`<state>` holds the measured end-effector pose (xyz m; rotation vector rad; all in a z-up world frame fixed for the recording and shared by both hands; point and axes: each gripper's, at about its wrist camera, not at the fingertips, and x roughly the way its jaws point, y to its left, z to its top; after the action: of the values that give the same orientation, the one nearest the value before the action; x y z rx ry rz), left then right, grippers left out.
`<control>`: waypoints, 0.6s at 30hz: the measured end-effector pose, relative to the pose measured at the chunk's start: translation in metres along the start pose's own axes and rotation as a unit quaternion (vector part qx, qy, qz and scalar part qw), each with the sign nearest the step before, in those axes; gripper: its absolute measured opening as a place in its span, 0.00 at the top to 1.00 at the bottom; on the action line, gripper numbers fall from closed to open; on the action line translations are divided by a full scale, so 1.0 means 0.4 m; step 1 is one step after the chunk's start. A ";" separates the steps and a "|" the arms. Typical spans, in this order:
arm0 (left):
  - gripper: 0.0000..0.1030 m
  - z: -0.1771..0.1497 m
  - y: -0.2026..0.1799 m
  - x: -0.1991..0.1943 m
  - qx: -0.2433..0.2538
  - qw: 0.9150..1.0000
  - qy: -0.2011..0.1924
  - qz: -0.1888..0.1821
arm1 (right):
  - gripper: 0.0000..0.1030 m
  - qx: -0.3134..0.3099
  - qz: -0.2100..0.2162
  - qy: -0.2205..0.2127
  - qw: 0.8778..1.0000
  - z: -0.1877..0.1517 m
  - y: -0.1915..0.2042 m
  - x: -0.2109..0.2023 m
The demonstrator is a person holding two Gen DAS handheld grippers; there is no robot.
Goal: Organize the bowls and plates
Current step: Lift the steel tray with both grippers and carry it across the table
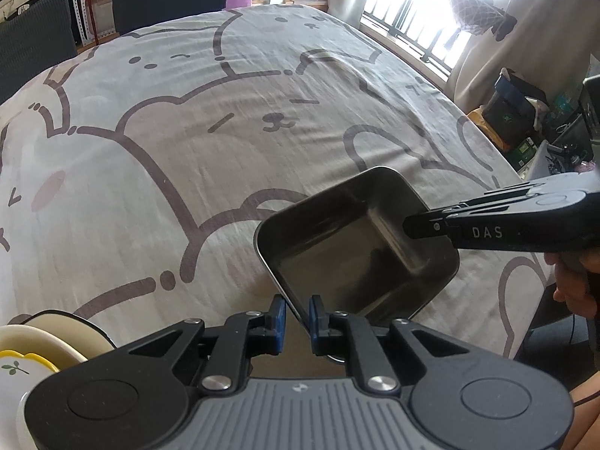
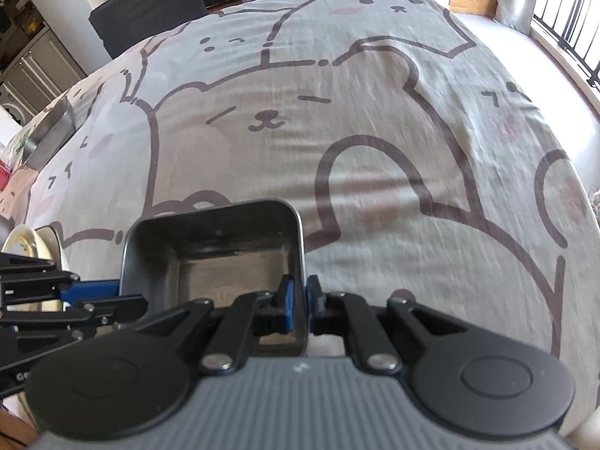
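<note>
A square steel tray (image 1: 348, 247) hangs tilted above the bear-print tablecloth (image 1: 187, 131). My left gripper (image 1: 298, 318) is shut on its near-left rim. My right gripper (image 1: 412, 227) comes in from the right and is shut on the tray's right rim. In the right wrist view the same tray (image 2: 210, 240) sits just ahead, my right gripper (image 2: 300, 300) clamped on its right wall, and the left gripper (image 2: 93, 296) holds its left side. A stack of cream bowls and plates (image 1: 37, 352) stands at the lower left, and it also shows in the right wrist view (image 2: 33, 247).
A second steel tray (image 2: 48, 135) lies at the table's far left edge. Dark chairs (image 1: 33, 41) stand behind the table. A window with railings (image 1: 431, 30) and clutter on the floor (image 1: 517, 112) are to the right.
</note>
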<state>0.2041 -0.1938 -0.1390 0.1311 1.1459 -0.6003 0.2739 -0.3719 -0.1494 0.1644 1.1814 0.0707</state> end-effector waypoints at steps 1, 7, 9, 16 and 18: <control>0.87 0.000 0.001 -0.001 -0.001 1.000 0.000 -0.002 | 0.91 0.001 0.002 0.000 1.000 0.002 -0.003 0.002; 0.84 0.000 0.009 -0.001 -0.004 1.000 -0.001 -0.007 | 0.91 -0.004 0.008 0.001 1.000 0.002 -0.008 0.004; 0.84 -0.001 0.011 -0.003 -0.006 1.000 -0.002 -0.005 | 0.89 -0.006 0.011 -0.001 1.000 0.000 -0.008 0.001; 0.79 -0.001 0.014 -0.005 -0.011 1.000 -0.003 -0.007 | 0.83 -0.015 0.014 -0.006 1.000 -0.011 -0.005 -0.017; 0.75 -0.001 0.015 -0.008 -0.013 1.000 -0.004 -0.006 | 0.79 -0.018 0.013 -0.007 1.000 -0.016 -0.004 -0.024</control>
<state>0.2059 -0.1875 -0.1376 0.0996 1.1469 -0.5961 0.2644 -0.3744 -0.1434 0.1481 1.1631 0.1128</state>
